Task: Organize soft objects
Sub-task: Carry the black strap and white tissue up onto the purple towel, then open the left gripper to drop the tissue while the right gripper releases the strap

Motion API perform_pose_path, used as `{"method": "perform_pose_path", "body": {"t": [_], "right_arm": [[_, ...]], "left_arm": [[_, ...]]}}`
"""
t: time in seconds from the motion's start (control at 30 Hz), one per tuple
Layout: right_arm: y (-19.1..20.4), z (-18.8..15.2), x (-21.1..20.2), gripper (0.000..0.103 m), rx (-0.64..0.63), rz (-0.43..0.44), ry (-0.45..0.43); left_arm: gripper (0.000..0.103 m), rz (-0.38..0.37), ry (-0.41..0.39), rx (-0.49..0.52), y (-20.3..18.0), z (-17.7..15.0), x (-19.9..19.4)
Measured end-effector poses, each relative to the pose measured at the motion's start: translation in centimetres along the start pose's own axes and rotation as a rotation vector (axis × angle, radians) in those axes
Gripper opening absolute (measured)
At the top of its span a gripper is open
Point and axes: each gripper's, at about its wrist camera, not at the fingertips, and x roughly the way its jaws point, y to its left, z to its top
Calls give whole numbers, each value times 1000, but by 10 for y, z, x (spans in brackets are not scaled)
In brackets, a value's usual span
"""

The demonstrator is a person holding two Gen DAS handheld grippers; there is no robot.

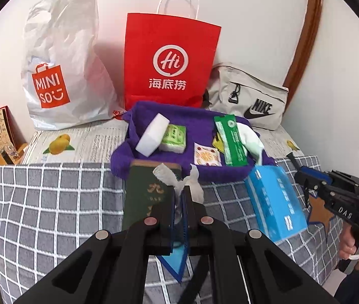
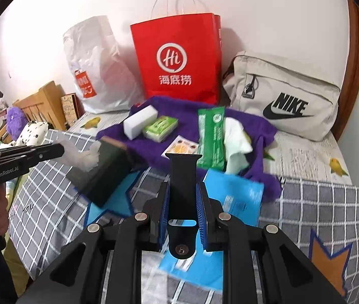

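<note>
My left gripper [image 1: 182, 192] is shut on a white tissue [image 1: 176, 177] that sticks out of a dark green tissue box [image 1: 146, 195]. In the right wrist view the left gripper [image 2: 61, 149] comes in from the left with the tissue [image 2: 83, 157], and the green box [image 2: 106, 172] hangs tilted from it, blurred. My right gripper [image 2: 183, 190] is shut on a black watch strap [image 2: 183, 169] that stands up between its blue pads. A purple towel [image 1: 154, 119] lies beyond on the bed, carrying a white sponge [image 1: 151, 136], a green tissue pack [image 1: 174, 139], a green wipes pack [image 1: 232, 141] and a crumpled white cloth [image 1: 251, 139].
A blue tissue pack [image 1: 275, 202] lies on the grey checked bedcover [image 1: 52, 202]. Against the wall stand a white plastic bag [image 1: 60, 71], a red paper bag [image 1: 169, 63] and a beige pouch [image 1: 252, 98]. A person's hand [image 1: 356, 245] holds the right gripper [image 1: 304, 181]. Wooden furniture [image 2: 45, 101] stands at the left.
</note>
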Motion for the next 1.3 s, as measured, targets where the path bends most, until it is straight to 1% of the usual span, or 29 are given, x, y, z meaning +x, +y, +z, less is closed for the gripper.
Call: {"method": "perform_pose_path", "body": {"t": [0.3, 0.63, 0.83, 1.0, 1.1, 1.17, 1.3], "right_arm": [[-24, 40, 21, 21, 14, -20, -31], [-38, 80, 47, 21, -11, -28, -47], [-45, 102, 64, 21, 7, -10, -55], [-48, 115, 82, 21, 8, -9, -58], [-52, 113, 100, 21, 19, -3, -34], [-53, 111, 114, 21, 11, -14, 8], [-56, 106, 129, 21, 17, -8, 50]], "left_arm": [[6, 31, 1, 6, 2, 31, 25], [6, 40, -7, 15, 0, 70, 51], [6, 22, -7, 8, -4, 95, 75], [6, 9, 9, -3, -7, 106, 100], [6, -2, 29, -12, -6, 105, 117], [6, 5, 65, -7, -5, 104, 125], [6, -9, 66, -7, -3, 104, 129]]}}
